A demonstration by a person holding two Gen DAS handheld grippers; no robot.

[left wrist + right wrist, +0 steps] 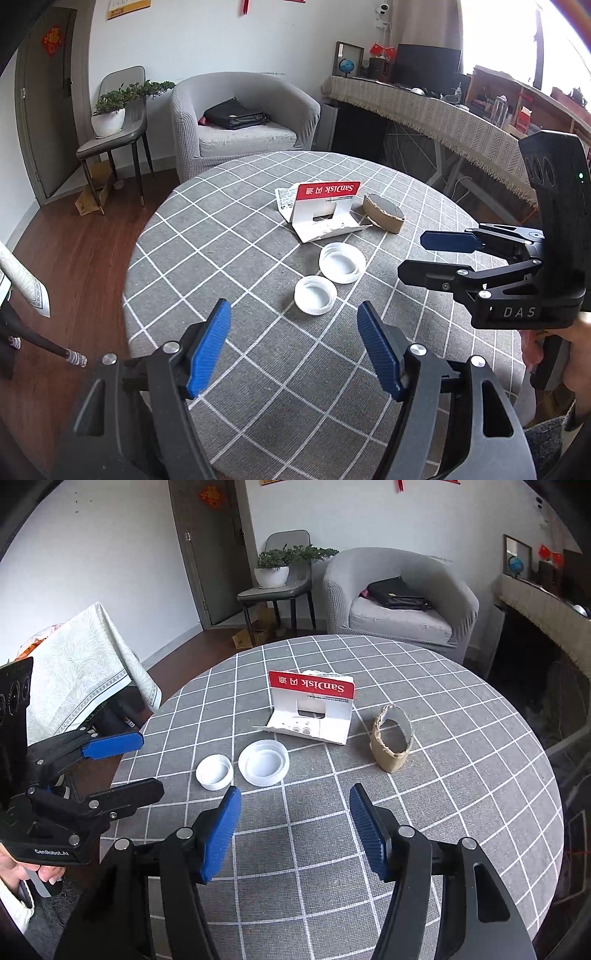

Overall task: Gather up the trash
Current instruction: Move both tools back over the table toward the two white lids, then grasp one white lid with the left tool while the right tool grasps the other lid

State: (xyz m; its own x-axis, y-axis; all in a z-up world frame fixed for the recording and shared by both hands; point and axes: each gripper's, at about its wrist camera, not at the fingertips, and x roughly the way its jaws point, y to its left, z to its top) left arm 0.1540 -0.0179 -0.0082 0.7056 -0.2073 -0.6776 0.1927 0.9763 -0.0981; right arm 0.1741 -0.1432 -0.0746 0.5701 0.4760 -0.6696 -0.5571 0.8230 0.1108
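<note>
grippers: I have left gripper (pixel 293 347) and right gripper (pixel 293 832) both spread wide, holding nothing, near edge of round table (pixel 480 812).
trash: small white cap (pixel 316 295), bigger white lid (pixel 342 262), SanDisk card package (pixel 325 212) and cardboard ring (pixel 392 743), mid-table.
handling: all probably light; I'd pinch the rims, ring crushes easily.

- My left gripper (pixel 293 347): jaws spread wide, nothing between the blue pads (pixel 208 350); held level, pointing forward.
- My right gripper (pixel 293 830): jaws likewise wide apart, holding nothing, pointing forward.
- Seen from the left wrist, the right gripper sits to my right, fingers aimed inward.
- My hand (pixel 561 354) wraps its handle.
</note>
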